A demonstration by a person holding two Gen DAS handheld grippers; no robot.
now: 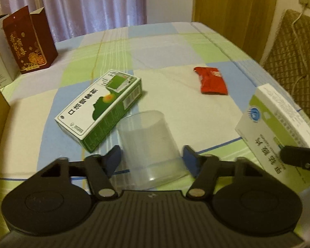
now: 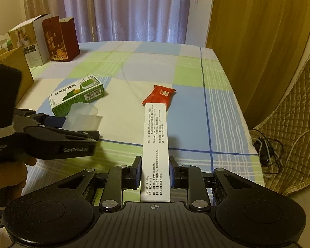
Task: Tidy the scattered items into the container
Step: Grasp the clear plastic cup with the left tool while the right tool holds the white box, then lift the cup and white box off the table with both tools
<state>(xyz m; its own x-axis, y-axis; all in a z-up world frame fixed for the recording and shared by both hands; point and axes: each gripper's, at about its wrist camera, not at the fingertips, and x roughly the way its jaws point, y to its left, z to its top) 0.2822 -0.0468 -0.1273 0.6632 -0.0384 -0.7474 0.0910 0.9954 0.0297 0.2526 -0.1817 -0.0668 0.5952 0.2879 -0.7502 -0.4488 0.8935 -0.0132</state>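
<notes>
The far half of the bed [image 2: 155,62] lies open. The green medicine box [image 1: 99,107] crowds the clear cup [image 1: 150,144] on its left; tall cartons [image 2: 60,39] line the left edge.

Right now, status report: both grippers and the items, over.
Left gripper around clear cup. Right gripper shut on white box. Green box and red packet loose. Nothing blocking.

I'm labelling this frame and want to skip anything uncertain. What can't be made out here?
- Left tool: whether its pads touch the clear cup; left wrist view, blurred.
- White box in the right tool: small print unreadable in the right wrist view; cut off by the edge in the left.
- Red packet: near end hidden by the white box, right wrist view.
- Cardboard box: inside unseen.
</notes>
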